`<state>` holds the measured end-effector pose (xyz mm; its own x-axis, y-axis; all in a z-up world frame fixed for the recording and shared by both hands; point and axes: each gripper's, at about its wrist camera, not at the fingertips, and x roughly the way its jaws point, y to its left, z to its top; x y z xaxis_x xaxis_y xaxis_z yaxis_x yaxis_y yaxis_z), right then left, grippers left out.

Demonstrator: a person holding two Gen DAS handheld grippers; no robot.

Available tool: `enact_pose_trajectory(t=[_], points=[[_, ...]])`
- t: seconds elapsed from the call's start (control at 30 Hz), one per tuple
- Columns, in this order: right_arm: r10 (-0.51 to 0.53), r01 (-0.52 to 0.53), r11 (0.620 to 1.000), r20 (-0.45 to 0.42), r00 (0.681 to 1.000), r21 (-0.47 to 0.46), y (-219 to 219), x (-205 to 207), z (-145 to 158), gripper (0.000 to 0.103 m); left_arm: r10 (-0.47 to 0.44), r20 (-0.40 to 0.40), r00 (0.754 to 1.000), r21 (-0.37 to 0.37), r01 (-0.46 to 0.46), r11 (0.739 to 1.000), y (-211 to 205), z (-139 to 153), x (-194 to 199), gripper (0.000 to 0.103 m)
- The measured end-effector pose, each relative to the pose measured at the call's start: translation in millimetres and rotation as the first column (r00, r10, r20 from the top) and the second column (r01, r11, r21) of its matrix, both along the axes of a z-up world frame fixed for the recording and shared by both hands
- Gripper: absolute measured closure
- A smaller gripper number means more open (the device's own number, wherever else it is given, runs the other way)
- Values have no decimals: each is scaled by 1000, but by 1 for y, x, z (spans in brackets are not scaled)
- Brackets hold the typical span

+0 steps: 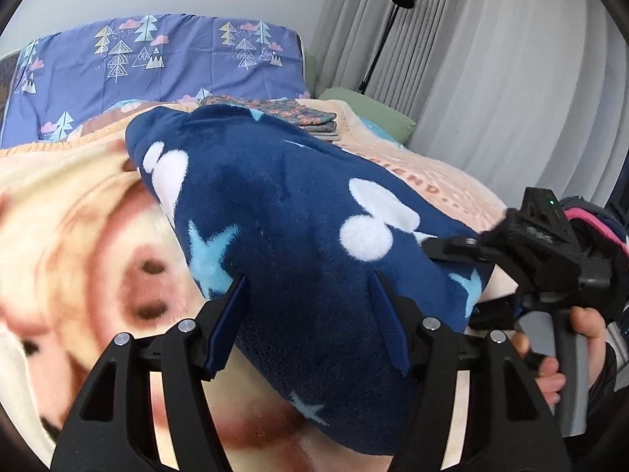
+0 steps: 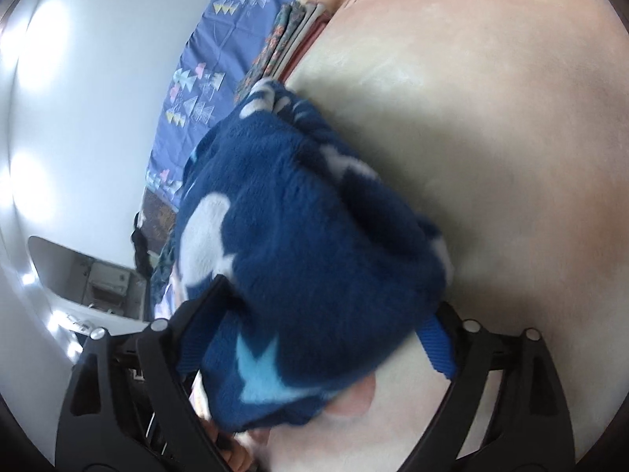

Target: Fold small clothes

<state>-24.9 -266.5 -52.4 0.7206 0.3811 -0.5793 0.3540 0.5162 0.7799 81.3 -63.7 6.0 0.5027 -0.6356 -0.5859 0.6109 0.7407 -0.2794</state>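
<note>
While the navy fleece garment (image 1: 298,212) lies bunched on the peach blanket (image 1: 78,212) of the bed, both tools are around it. This garment is dark blue, fluffy, with white shapes and light blue stars.

From the left wrist view, the left gripper (image 1: 310,314) has its two blue pads on either side of a thick fold of the fleece. The fabric fills the space between the pads and bulges over them. If the pads really press on the cloth or only stand beside it, I cannot tell from this picture.

From the right wrist view, the right gripper (image 2: 314,338) also has the fleece (image 2: 298,244) between its fingers, which stand wide. One blue pad (image 2: 440,350) shows at the right, partly under the edge of the cloth; the other side is mostly covered by the fleece. Whether it pinches the cloth is not clear to me, because the picture is blurred there.

In the left view, the right tool comes from the right side, held by a hand (image 1: 566,346), with its tip against the garment.

Behind the garment, a small pile of folded clothes (image 1: 298,118) with a flower pattern lies on the blanket. A purple pillow (image 1: 157,59) with tree drawings stands further back, and a green pillow (image 1: 369,110) is near the curtain (image 1: 491,78). I see no container.
</note>
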Motion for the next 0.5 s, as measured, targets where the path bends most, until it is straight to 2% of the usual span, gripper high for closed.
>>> enact_pose_trajectory(t=[0.03, 0.07, 0.13, 0.2, 0.3, 0.4, 0.5], points=[[13, -13, 1000, 9, 1000, -14, 0, 2, 0, 32, -6, -16, 1000, -4, 6, 1000, 1, 2, 2, 37], [36, -36, 999, 24, 999, -20, 0, 3, 2, 38, -13, -31, 999, -11, 13, 1000, 3, 4, 6, 35], [55, -53, 998, 30, 998, -40, 0, 3, 4, 40, 14, -57, 998, -26, -16, 1000, 13, 8, 16, 19], [69, -67, 997, 40, 997, -40, -1, 3, 1, 40, 92, -78, 993, -68, -97, 993, 27, 10, 35, 18], [81, -78, 996, 49, 996, -43, -1, 2, -4, 39, 171, -196, 966, -198, -209, 958, 51, 6, 76, 11], [95, -92, 994, 49, 994, -53, -1, 4, -5, 35, 198, -289, 936, -208, -264, 942, 56, -6, 117, 11], [105, -103, 993, 54, 993, -50, -1, 5, -6, 34, 185, -351, 918, -185, -262, 947, 48, -19, 158, 10]])
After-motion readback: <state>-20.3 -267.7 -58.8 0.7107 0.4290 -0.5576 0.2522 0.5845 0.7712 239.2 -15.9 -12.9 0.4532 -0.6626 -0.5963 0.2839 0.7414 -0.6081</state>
